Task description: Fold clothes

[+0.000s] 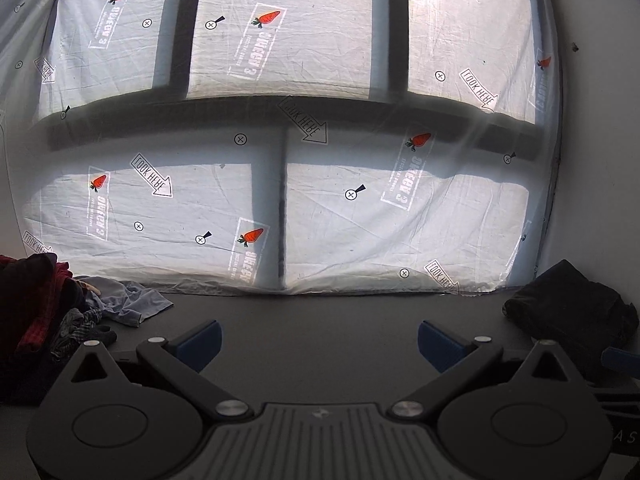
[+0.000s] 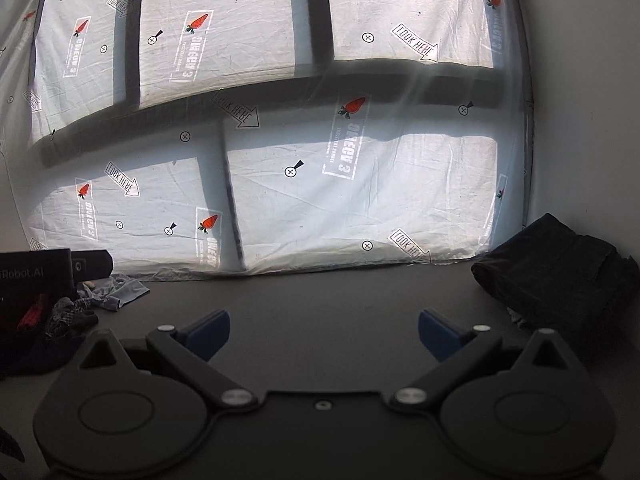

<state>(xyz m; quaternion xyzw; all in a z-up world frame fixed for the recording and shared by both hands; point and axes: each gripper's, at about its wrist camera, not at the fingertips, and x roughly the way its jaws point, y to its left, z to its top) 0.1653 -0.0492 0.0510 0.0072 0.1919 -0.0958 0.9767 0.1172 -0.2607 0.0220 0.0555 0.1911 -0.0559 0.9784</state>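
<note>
Left gripper [image 1: 319, 344] hangs over bare dark table [image 1: 320, 320], jaws spread wide and empty, a jumbled clothes heap [image 1: 52, 312] at its left and a dark folded-looking bundle [image 1: 572, 308] at right. Right gripper [image 2: 324, 334] is likewise agape and empty between the same heap [image 2: 72, 312] and bundle [image 2: 560, 276]. Whichever garment comes next, I'd pinch one layer at an edge.

Crumpled heap of mixed clothes [image 1: 60, 312] far left on dark surface [image 1: 320, 320]; folded black garment [image 2: 560, 268] far right.
</note>
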